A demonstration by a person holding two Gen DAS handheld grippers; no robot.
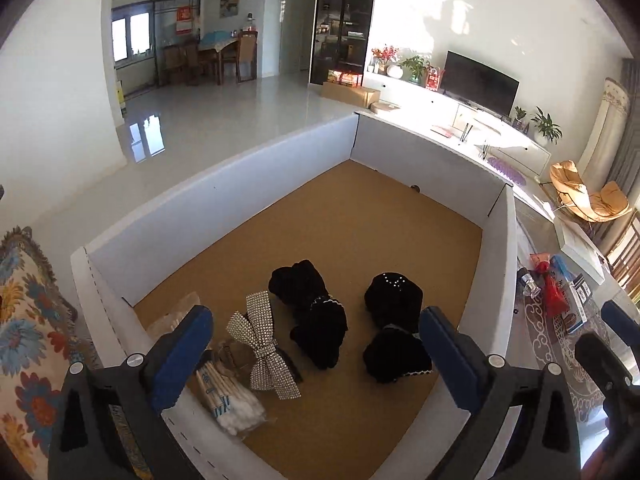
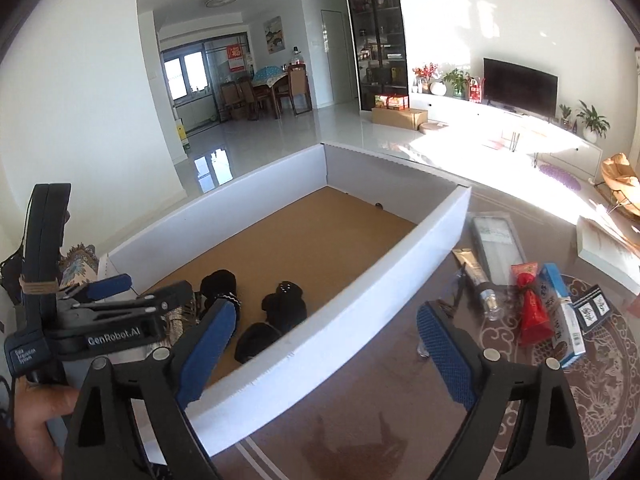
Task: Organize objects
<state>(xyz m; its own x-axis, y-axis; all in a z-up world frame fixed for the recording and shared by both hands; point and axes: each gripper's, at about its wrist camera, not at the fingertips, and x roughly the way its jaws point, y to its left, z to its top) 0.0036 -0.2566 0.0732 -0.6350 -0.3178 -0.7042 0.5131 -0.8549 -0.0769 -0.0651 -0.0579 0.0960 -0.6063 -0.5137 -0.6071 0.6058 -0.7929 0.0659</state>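
A white-walled box (image 1: 224,200) with a cork floor holds several black hair scrunchies (image 1: 320,332), a rhinestone bow clip (image 1: 264,344) and a pack of cotton swabs (image 1: 232,400). My left gripper (image 1: 316,352) is open and empty, held above the box's near end. My right gripper (image 2: 324,344) is open and empty, held above the box's right wall (image 2: 360,300). The left gripper also shows in the right wrist view (image 2: 120,300). On the table right of the box lie a red pouch (image 2: 532,308), a blue-white carton (image 2: 560,312), a tube (image 2: 472,268) and a small bottle (image 2: 492,304).
A flat grey package (image 2: 496,244) and a small black-white box (image 2: 592,308) lie on the patterned table (image 2: 560,400). A white book (image 2: 608,248) lies at the far right. A floral cushion (image 1: 28,320) sits left of the box.
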